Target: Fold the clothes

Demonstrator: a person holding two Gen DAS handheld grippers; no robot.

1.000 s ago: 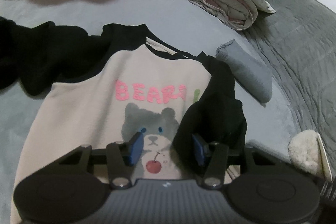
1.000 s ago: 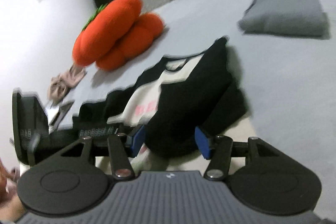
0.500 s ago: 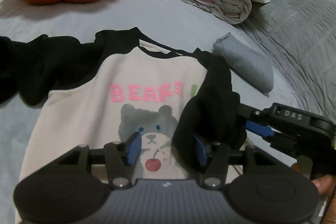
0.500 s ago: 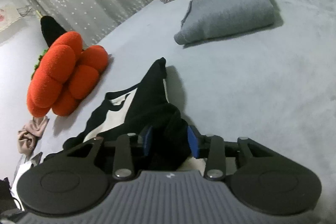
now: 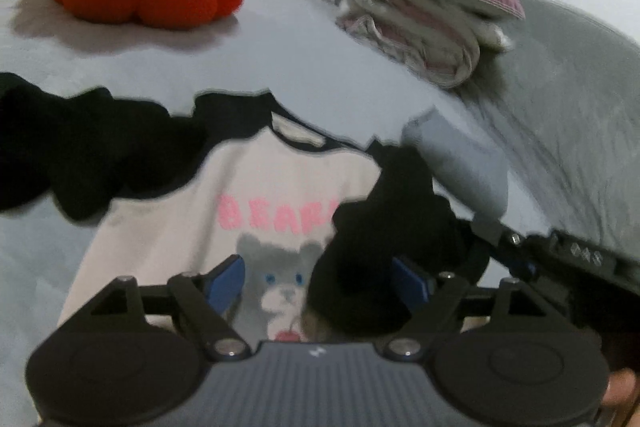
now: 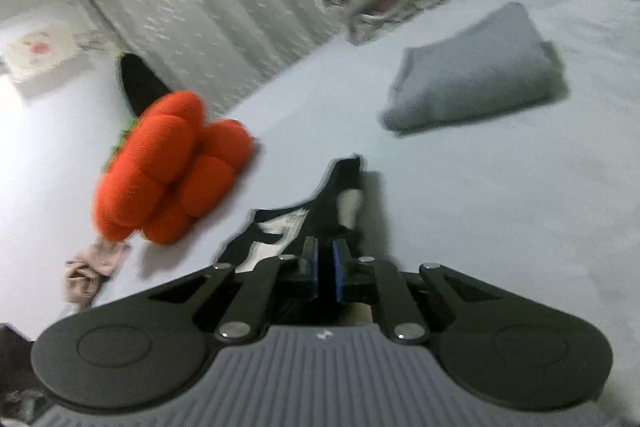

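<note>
Left wrist view: the left hand-held gripper (image 5: 318, 281) stands wide, jaws opening, above the bear sweatshirt (image 5: 256, 195) lying at frame centre on the bed (image 5: 280, 67); its black sleeve (image 5: 384, 227) bunches at lower right.

Right wrist view: the right hand-held gripper (image 6: 326, 273), jaws closing narrow, pinches black sleeve fabric at lower centre.
</note>
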